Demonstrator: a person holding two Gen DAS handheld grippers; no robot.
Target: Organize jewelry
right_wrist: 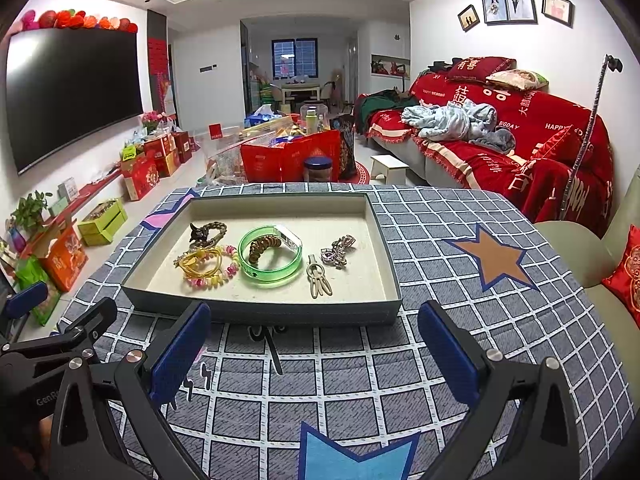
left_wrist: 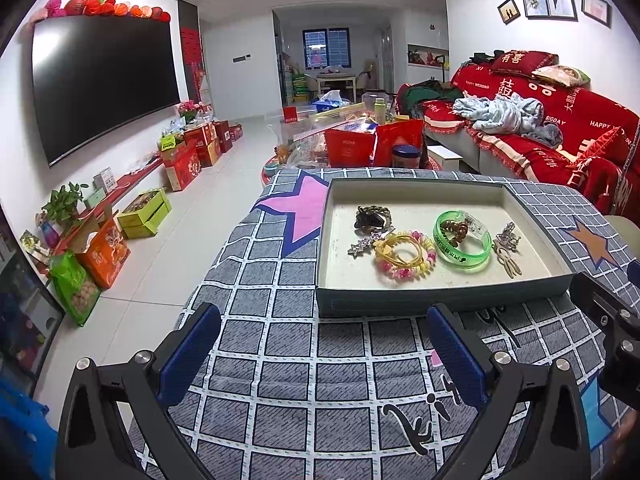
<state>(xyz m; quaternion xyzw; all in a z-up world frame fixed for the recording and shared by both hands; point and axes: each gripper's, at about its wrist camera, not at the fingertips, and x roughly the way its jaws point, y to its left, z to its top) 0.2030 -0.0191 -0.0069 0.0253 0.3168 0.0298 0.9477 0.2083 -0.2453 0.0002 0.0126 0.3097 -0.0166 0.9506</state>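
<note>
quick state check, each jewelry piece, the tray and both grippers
tray: open, flat on the cloth
green bangle: lying flat in tray
bead bracelet: flat, yellow hair ties on it
beige clip: lying flat, alone
left gripper: open, empty
right gripper: open, empty

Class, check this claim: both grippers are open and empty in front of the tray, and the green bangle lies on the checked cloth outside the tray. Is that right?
Not quite. The green bangle lies inside the tray, among the other jewelry, as the right wrist view shows. The rest holds: the left gripper and right gripper are open and empty in front of the tray.
</note>
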